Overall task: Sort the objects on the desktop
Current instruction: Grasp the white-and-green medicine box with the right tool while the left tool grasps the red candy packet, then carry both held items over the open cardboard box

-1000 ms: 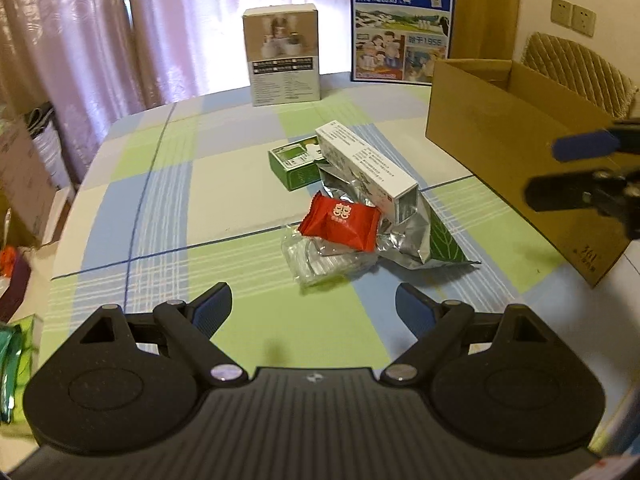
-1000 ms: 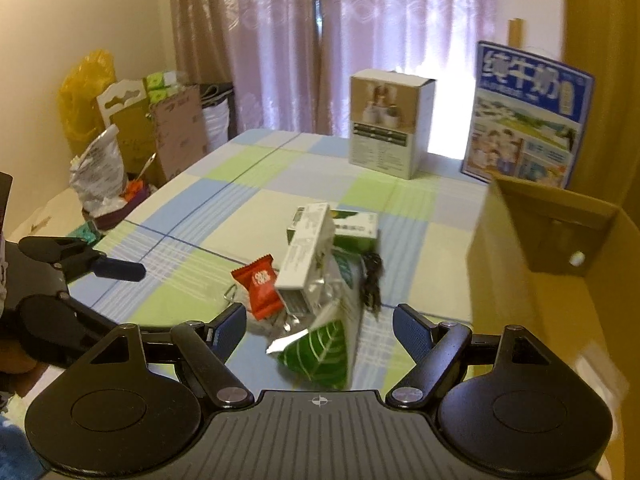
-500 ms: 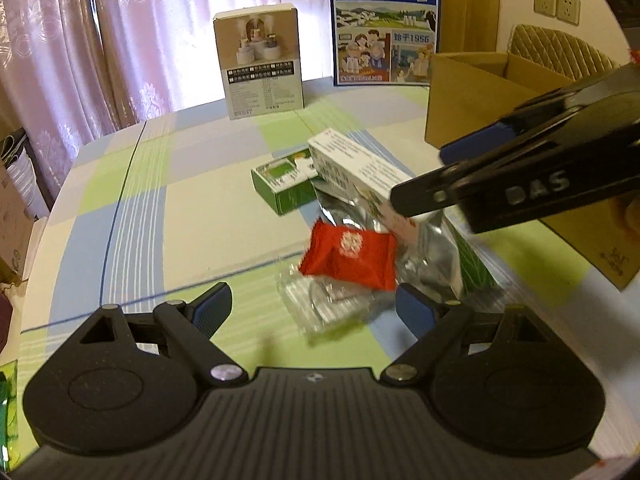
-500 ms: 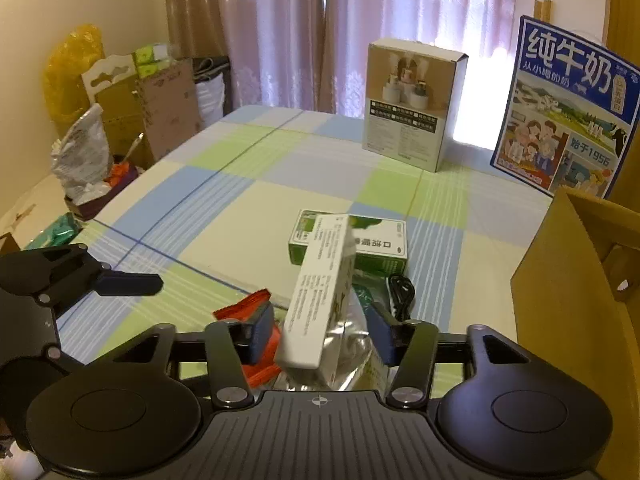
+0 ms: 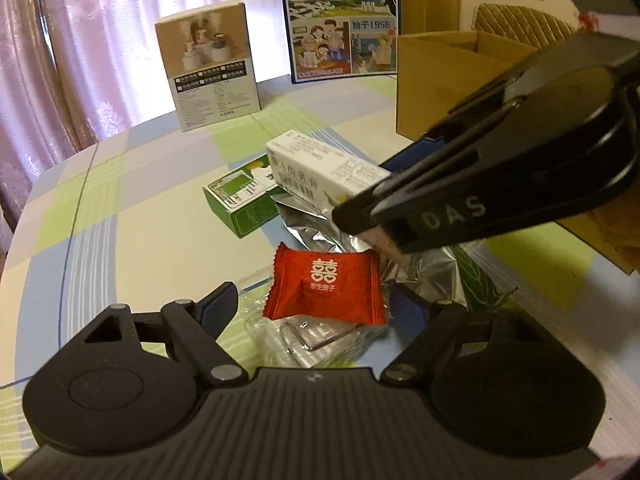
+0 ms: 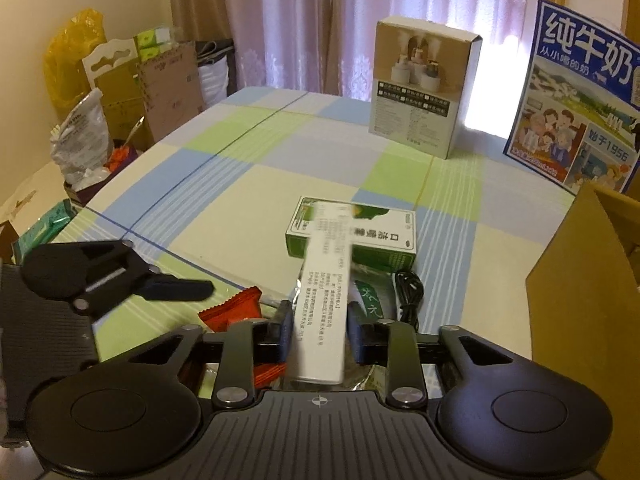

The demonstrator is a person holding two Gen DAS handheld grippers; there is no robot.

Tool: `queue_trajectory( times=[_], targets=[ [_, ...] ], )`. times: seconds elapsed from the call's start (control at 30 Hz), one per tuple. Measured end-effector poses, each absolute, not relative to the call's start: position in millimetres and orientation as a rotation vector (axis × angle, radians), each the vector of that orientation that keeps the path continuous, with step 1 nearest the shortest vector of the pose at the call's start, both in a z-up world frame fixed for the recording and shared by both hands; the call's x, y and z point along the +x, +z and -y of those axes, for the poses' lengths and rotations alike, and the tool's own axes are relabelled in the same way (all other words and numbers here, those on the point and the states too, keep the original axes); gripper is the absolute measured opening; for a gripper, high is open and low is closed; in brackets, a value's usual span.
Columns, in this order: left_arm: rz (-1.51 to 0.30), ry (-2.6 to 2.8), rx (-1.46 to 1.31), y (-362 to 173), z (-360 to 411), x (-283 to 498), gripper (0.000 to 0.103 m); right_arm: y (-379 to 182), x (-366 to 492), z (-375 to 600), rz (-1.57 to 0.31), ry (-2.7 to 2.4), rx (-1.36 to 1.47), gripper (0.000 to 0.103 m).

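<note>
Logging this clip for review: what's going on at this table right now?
A person is sorting clutter with two handheld claws. The right claw is closed on the long white printed carton, which lies across the flat green box. The left claw is open, straddling the red foil candy packet. The brown cardboard box waits alongside.

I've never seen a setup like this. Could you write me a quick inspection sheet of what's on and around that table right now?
Surface: checked tablecloth in blue, green and cream.
Job's things: long white box, green box beneath its far end, red candy packet, silver foil bag, clear plastic bag.
Clutter: tall product box and milk carton standing at the far edge.
Grippers: right gripper shut on the long white box; left gripper open around the red candy packet.
Cables: black cable beside the foil bag.
Surroundings: open cardboard box, curtains, bags against the wall.
</note>
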State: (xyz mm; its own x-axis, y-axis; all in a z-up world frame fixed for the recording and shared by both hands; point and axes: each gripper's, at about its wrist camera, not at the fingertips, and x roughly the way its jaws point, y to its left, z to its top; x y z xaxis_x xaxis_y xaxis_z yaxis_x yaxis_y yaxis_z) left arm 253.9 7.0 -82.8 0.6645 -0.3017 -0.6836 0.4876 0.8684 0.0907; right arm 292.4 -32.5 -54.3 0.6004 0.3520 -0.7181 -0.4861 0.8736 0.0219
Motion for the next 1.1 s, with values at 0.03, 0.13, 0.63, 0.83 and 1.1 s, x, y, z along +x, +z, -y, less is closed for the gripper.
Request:
queue_trajectory(
  times=[0.03, 0.13, 0.63, 0.83, 1.1],
  targets=[
    [-0.719, -0.456, 0.274, -83.8, -6.8, 255.5, 0.077, -53.1, 290.3, 33.5, -0.784, 0.489, -0.187, 0.023],
    [-0.729, -0.463, 0.279, -86.7, -3.3, 259.9, 0.063, -49.8, 282.3, 40.3, -0.771, 0.474, -0.189, 0.023],
    [-0.718, -0.424, 0.259, -58.0, 13.7, 208.9, 0.041, -39.2, 192.4, 124.3, -0.816, 0.336, -0.038, 0.023],
    [-0.720, -0.415, 0.231, -42.9, 16.0, 166.0, 0.040, -34.7, 161.5, 138.0, -0.817, 0.310, 0.008, 0.023],
    [-0.709, -0.389, 0.182, -16.9, 25.6, 129.8, 0.040, -3.5, 140.2, 143.2, -0.721, 0.290, 0.032, 0.023]
  ],
)
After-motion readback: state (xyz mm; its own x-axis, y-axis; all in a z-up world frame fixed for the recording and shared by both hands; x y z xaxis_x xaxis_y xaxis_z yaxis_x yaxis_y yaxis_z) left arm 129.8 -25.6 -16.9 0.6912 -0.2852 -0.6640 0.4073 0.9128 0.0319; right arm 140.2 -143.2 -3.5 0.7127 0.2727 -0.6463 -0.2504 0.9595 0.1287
